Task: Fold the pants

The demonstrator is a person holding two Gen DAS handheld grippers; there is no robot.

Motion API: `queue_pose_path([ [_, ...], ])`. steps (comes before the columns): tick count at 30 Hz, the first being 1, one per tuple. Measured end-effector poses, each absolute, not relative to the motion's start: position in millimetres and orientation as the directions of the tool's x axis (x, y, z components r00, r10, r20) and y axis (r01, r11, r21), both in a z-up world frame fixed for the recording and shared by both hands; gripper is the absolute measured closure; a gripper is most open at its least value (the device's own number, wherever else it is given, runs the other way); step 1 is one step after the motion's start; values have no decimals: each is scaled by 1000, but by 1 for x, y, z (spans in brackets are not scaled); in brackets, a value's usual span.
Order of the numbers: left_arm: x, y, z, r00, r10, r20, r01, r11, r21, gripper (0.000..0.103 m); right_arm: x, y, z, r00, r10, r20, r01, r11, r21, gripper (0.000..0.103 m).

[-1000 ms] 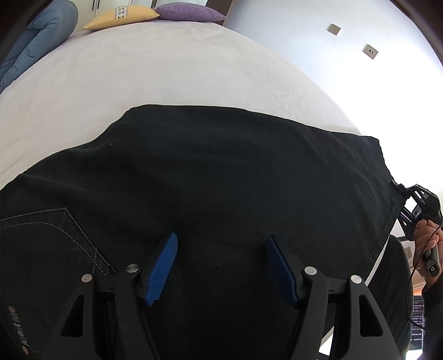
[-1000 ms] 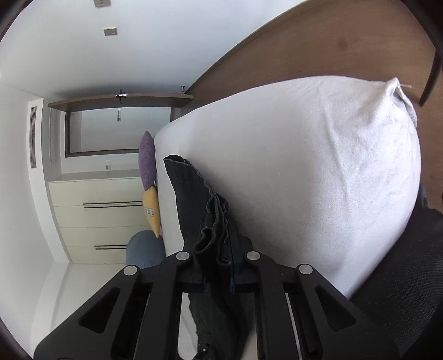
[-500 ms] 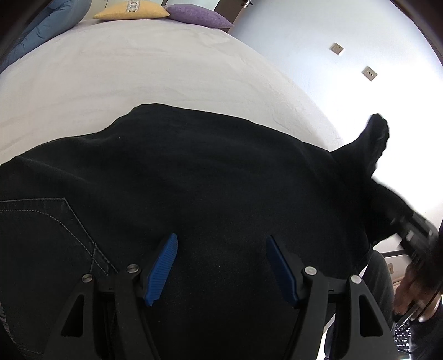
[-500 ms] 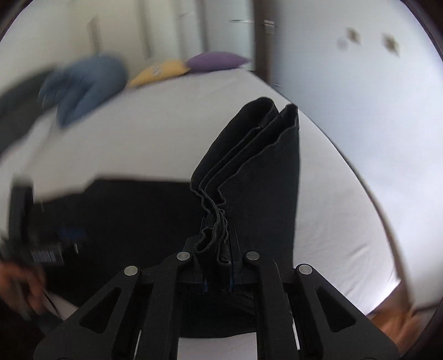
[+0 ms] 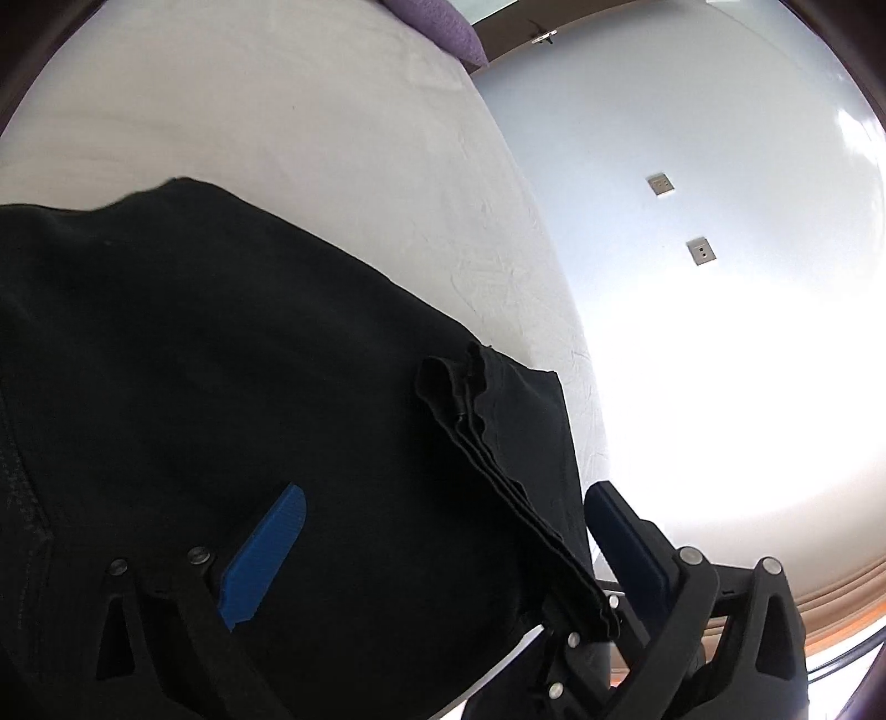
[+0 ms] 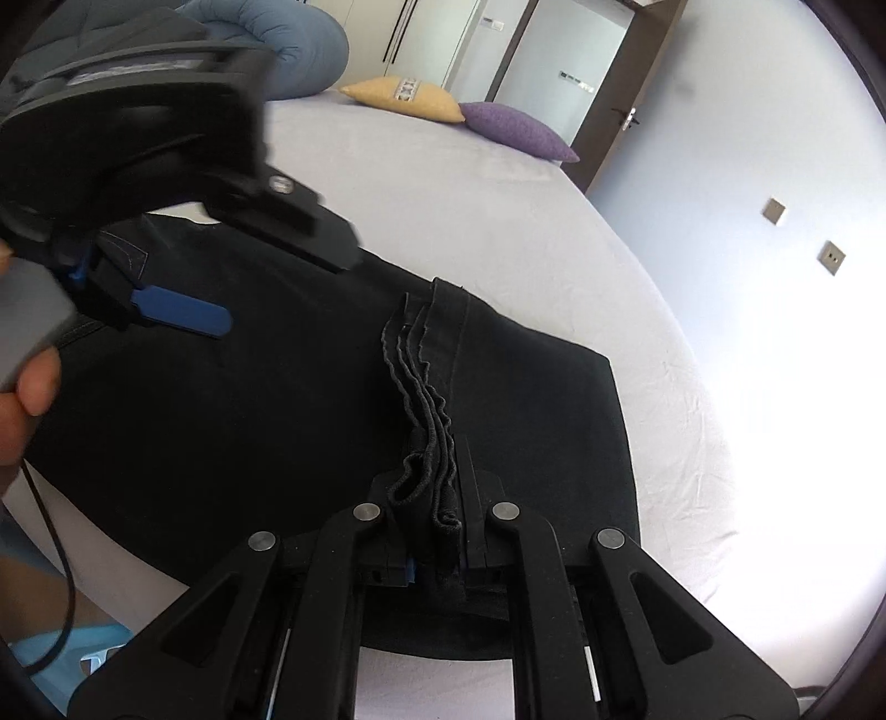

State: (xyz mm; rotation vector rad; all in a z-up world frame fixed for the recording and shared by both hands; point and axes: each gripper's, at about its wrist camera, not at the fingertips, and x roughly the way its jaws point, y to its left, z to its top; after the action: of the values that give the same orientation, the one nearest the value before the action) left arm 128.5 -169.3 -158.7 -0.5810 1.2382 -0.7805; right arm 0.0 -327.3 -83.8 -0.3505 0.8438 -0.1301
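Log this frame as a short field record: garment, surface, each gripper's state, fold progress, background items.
garment: black pants, spread flat
surface: bed with white sheet
right gripper: shut on bunched hems, laid over the pants
left gripper: open, above the pants, holding nothing
fold progress: leg end doubled toward waist, not released
background: yellow pillow, purple pillow, blue bedding

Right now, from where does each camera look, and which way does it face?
Left wrist: sits on the open left gripper, looks along the pants across the bed to the wall.
Right wrist: sits on the right gripper, shut on the pants' hem, faces the pillows; left hand shows.
Both share pants, bed.
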Motion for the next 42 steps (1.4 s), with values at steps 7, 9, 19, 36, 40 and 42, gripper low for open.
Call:
queue_pose_path([
  [7,143,-181,-164,70,-788,-611,191,612,-767,9,-45,-296,-72,682,-224,-696,-85,921,-380,95],
  [9,146,-181,-166,38,-781,-623,199,617,-761,39,-48,-285,-68,690,-209,-693,-107,917,-384,95],
  [19,161,-156,-147,9,-636,-772,424,701,-573,90,-51,-236,-70,695,-150,-703,-225,883,-411,94],
  [36,181,-118,-166,54,-531,-846,433,776,-459,90,-39,-197,-110,607,-59,-793,-378,856,-352,94],
  [40,179,-135,-165,71,-506,-860,457,782,-423,86,-41,-197,-115,573,-48,-818,-383,867,-318,91],
  [42,178,-134,-163,91,-491,-866,466,790,-399,75,-27,-213,-120,538,-39,-842,-375,883,-281,90],
])
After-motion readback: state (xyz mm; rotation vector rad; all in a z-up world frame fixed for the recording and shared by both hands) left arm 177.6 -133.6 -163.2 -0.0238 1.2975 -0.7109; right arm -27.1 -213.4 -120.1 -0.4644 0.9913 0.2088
